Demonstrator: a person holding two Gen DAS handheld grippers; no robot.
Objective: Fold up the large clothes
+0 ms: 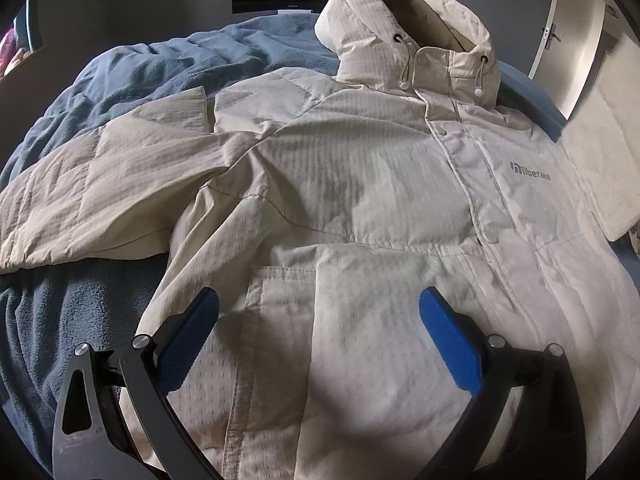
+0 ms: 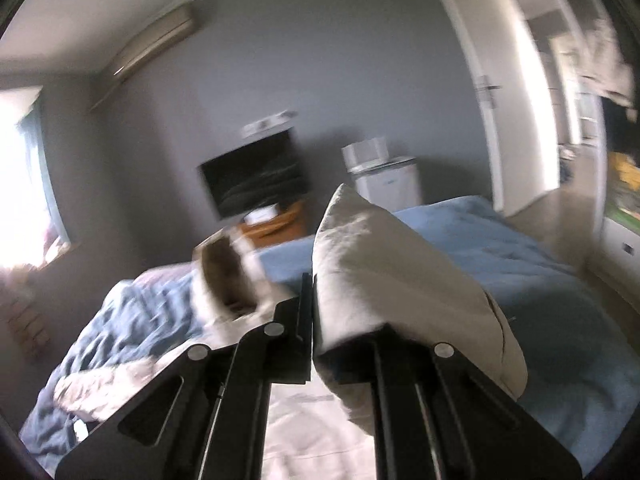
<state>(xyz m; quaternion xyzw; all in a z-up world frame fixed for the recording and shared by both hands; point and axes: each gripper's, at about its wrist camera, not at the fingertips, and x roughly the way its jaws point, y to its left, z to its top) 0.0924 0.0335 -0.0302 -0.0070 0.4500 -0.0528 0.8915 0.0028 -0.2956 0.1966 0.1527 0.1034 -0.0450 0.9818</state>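
A large cream hooded jacket (image 1: 360, 184) lies front-up on a blue blanket (image 1: 120, 76) on the bed, hood (image 1: 412, 28) at the far end, one sleeve (image 1: 100, 184) spread to the left. My left gripper (image 1: 320, 320) is open just above the jacket's lower front, blue pads (image 1: 448, 344) apart, holding nothing. In the blurred right wrist view my right gripper (image 2: 312, 280) is shut on a fold of the jacket's cream fabric (image 2: 384, 280) and holds it raised above the bed. The hood (image 2: 228, 280) shows to its left.
A dark TV (image 2: 256, 176) hangs on the grey wall beyond the bed's far end, with a wooden stand (image 2: 276, 224) under it. A white appliance (image 2: 384, 176) stands beside an open white door (image 2: 492, 92) at the right. The blue blanket (image 2: 520, 264) covers the bed.
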